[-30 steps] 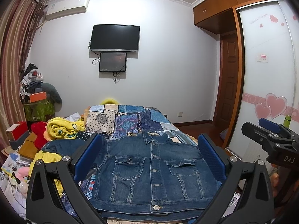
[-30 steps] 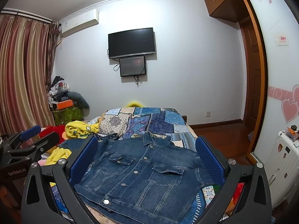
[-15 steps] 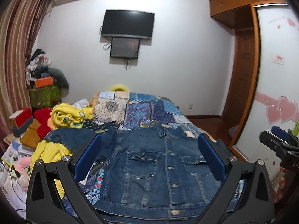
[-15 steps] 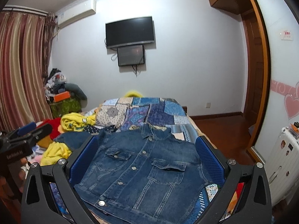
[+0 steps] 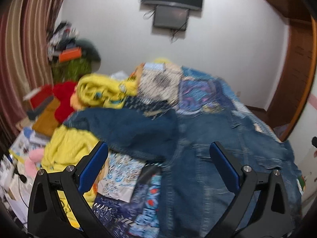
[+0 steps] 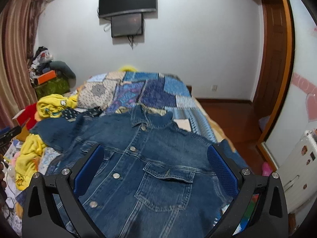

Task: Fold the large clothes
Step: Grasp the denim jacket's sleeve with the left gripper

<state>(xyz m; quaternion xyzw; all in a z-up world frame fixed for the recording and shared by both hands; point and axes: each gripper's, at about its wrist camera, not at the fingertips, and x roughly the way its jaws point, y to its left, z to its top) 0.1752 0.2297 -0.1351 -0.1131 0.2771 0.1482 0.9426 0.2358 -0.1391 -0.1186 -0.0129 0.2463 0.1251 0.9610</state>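
Two views tell it. From the left wrist, blurred, the left gripper gapes wide and empty above the denim jacket, whose sleeve trails leftward just ahead, nearest this hand. From the right wrist, the right gripper hangs wide over the jacket's chest on the bed, collar pointing away.
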